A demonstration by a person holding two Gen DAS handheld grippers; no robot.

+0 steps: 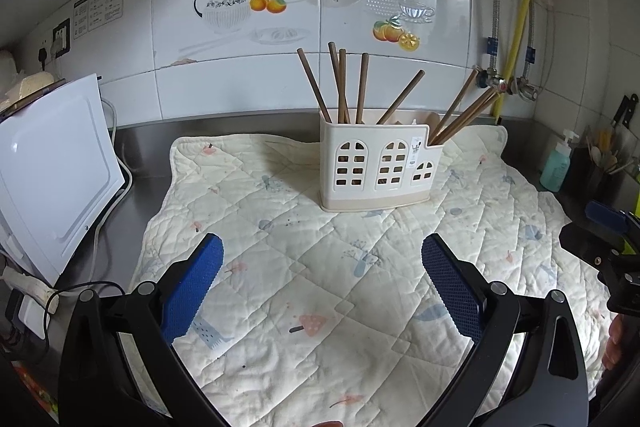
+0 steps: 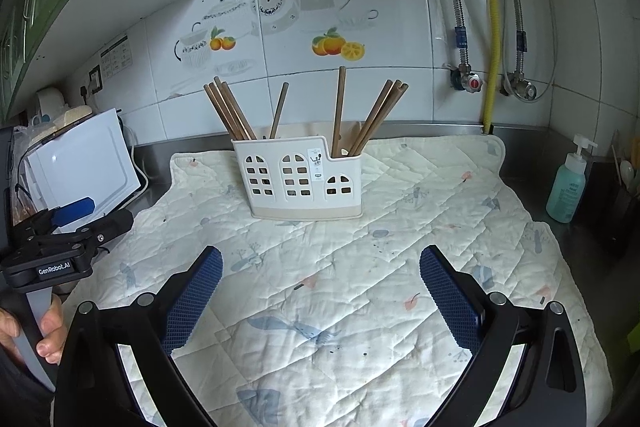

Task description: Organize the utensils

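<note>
A cream utensil holder [image 1: 380, 167] with window-shaped cutouts stands on a quilted mat [image 1: 320, 287] near the back wall; it also shows in the right wrist view [image 2: 304, 179]. Several brown wooden chopsticks [image 1: 342, 87] stand in its compartments, also seen in the right wrist view [image 2: 232, 111]. A pale wooden utensil head shows inside the holder. My left gripper [image 1: 322, 255] is open and empty above the mat, in front of the holder. My right gripper [image 2: 320, 267] is open and empty, also in front of the holder. Each gripper appears at the edge of the other's view.
A white appliance [image 1: 56, 171] with cables stands at the left on the steel counter [image 1: 140, 139]. A teal soap pump bottle [image 2: 568, 187] and a dark utensil container stand at the right. Pipes and valves [image 2: 468, 83] run down the tiled wall.
</note>
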